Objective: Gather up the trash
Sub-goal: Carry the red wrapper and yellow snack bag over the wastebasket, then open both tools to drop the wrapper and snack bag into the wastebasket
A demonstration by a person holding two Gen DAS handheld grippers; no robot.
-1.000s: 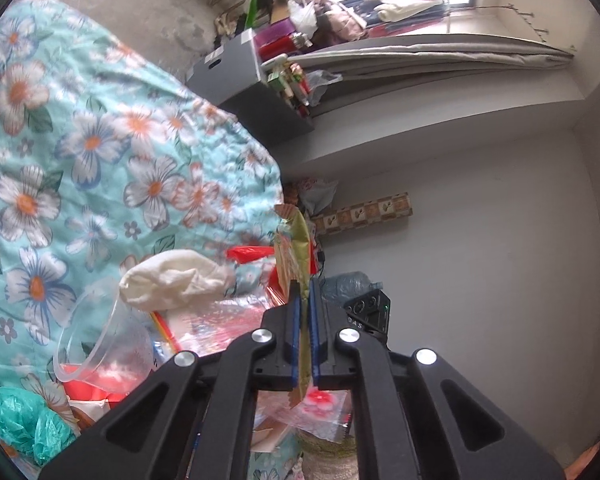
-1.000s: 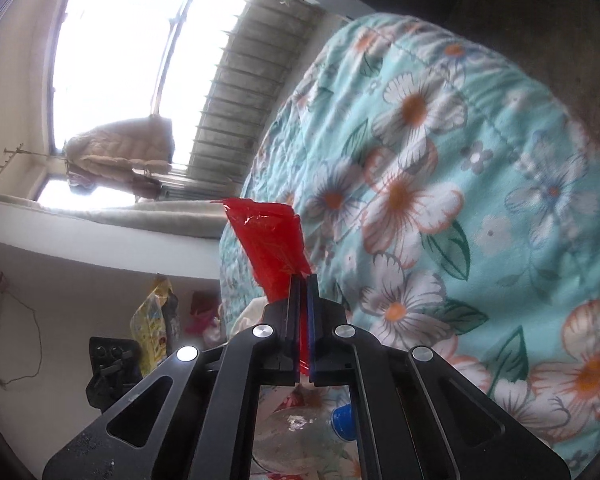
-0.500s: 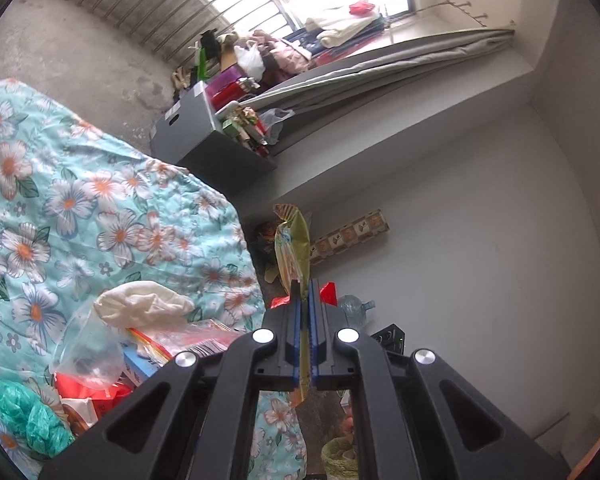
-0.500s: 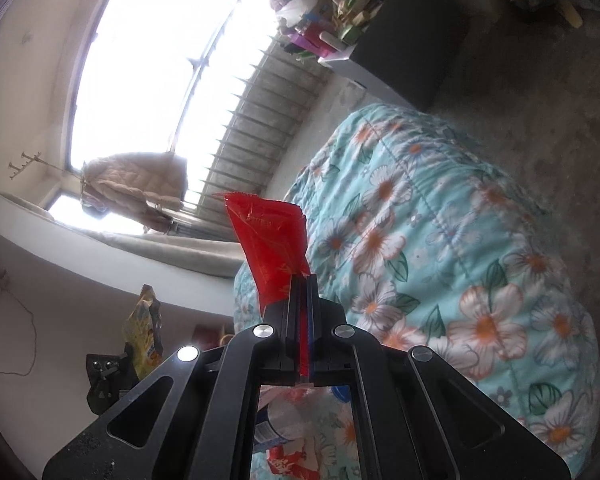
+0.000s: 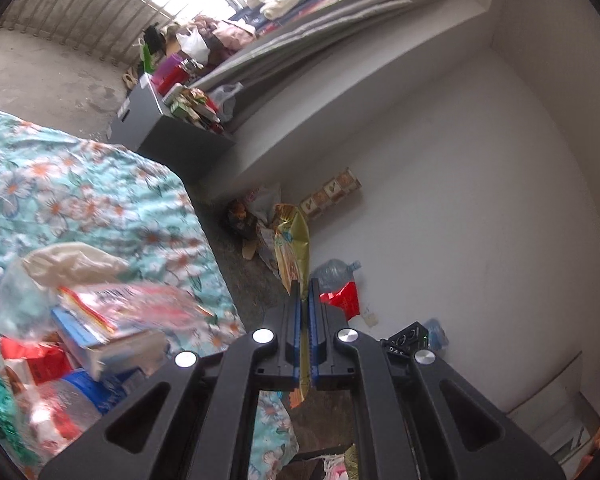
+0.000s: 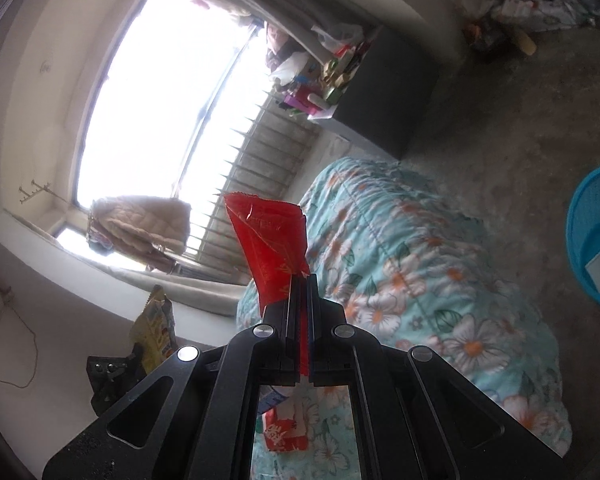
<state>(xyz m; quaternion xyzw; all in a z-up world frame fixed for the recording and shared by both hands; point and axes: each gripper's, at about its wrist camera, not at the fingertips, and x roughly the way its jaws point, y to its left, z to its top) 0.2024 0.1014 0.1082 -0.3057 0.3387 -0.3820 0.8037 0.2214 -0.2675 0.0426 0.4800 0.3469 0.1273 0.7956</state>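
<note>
In the left wrist view a heap of trash (image 5: 80, 320) lies at far left on the floral quilt (image 5: 100, 200), blurred; among it are a pale crumpled bag, a blue-and-white carton and red scraps. Further right, the left tool (image 5: 305, 292) is pressed together on a yellow-green snack wrapper (image 5: 292, 248), which stands up past its tips above the bare floor (image 5: 240, 272), with a red bag (image 5: 342, 298) just beyond. In the right wrist view the right tool (image 6: 301, 286) pinches a red wrapper (image 6: 270, 244) held upright over the quilt's edge; well apart at far right a blue basket (image 6: 592, 200) sits on the floor with white scraps inside
</note>
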